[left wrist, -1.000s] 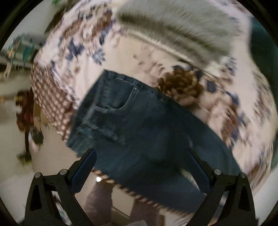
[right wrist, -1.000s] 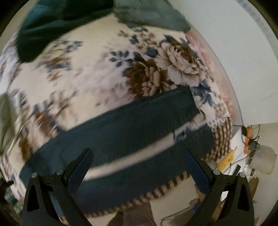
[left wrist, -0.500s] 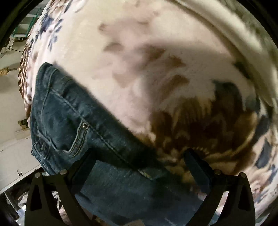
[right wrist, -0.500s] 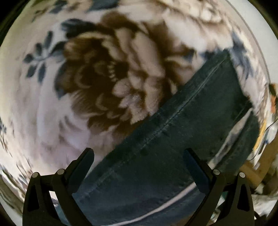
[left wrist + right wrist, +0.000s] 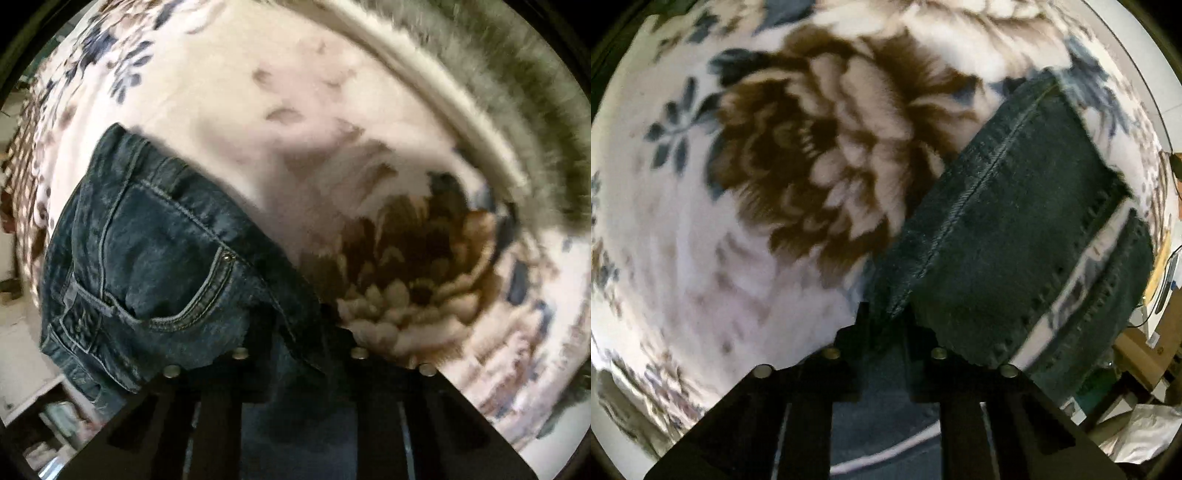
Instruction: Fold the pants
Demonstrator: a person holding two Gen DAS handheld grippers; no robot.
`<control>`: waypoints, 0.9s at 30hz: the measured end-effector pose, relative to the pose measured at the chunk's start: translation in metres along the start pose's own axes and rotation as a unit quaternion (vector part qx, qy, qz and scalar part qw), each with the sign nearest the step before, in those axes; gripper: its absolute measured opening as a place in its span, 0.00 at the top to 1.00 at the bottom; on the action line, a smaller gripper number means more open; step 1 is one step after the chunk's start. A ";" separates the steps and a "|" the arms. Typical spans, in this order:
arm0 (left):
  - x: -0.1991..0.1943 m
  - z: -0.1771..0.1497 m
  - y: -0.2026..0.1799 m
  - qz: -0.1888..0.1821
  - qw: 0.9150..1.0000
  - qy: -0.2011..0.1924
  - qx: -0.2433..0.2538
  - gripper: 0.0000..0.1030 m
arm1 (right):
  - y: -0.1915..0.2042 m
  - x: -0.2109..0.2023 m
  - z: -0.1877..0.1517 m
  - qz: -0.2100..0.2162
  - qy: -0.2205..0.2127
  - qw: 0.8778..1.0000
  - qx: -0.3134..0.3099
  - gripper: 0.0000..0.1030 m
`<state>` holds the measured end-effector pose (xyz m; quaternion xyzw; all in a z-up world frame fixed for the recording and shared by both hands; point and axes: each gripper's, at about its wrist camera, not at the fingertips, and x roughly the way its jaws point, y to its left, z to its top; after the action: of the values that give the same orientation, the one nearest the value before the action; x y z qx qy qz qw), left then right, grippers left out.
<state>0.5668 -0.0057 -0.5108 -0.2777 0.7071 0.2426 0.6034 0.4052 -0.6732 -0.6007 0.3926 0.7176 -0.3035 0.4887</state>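
In the left wrist view, the dark blue denim pants (image 5: pixel 147 266) are pinched near the pocket by the left gripper (image 5: pixel 295 332), on a floral fleece blanket (image 5: pixel 258 110). In the right wrist view, a leg seam is clamped by the right gripper (image 5: pixel 886 321) (hems beyond). A lengthwise fold is judged underway; a matched lift is called for.

Left gripper (image 5: pixel 297 314), right gripper (image 5: pixel 884 317) — matte black angular frames, round silver screw heads along top edges.

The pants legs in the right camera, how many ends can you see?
2. One dark blue denim leg end lies farther out on the cream floral blanket; the other leg end lies beside it, nearer the blanket's edge.
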 end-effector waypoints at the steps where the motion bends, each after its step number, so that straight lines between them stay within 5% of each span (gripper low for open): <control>1: -0.012 -0.003 0.003 -0.015 1.000 -0.009 -0.001 0.88 | 0.001 -0.005 -0.004 0.002 -0.009 1.000 -0.008 0.88; 7: -0.107 -0.051 0.055 -0.121 0.991 -0.062 0.009 0.90 | -0.024 -0.042 -0.049 0.035 -0.061 0.996 -0.047 0.91; 9: -0.121 -0.077 0.106 -0.144 0.987 -0.066 0.013 0.90 | -0.042 -0.052 -0.071 0.043 -0.075 0.995 -0.054 0.91; 14: -0.081 -0.139 0.221 -0.172 0.984 -0.044 0.000 0.91 | -0.123 -0.079 -0.136 0.018 -0.098 0.993 -0.058 0.92; 18: -0.028 -0.174 0.266 -0.141 0.990 -0.018 0.003 0.91 | -0.184 -0.057 -0.164 -0.018 -0.093 0.994 -0.060 0.92; 21: 0.022 -0.185 0.289 -0.141 0.990 0.005 -0.010 0.90 | -0.193 -0.030 -0.176 -0.041 -0.109 0.989 -0.095 0.91; 24: 0.038 -0.190 0.315 -0.170 0.985 0.013 -0.039 0.84 | -0.195 -0.016 -0.182 -0.039 -0.107 0.987 -0.112 0.74; 26: 0.028 -0.195 0.326 -0.199 0.979 0.012 -0.047 0.84 | -0.198 -0.018 -0.194 -0.010 -0.100 0.989 -0.107 0.37; 27: 0.019 -0.198 0.331 -0.204 0.978 0.005 -0.048 0.84 | -0.199 -0.021 -0.198 0.002 -0.102 0.989 -0.105 0.35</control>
<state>0.1952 0.0990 -0.4960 -0.4462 0.6257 0.1466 0.6228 0.1470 -0.6172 -0.5034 0.3077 0.6910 -0.2641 0.5984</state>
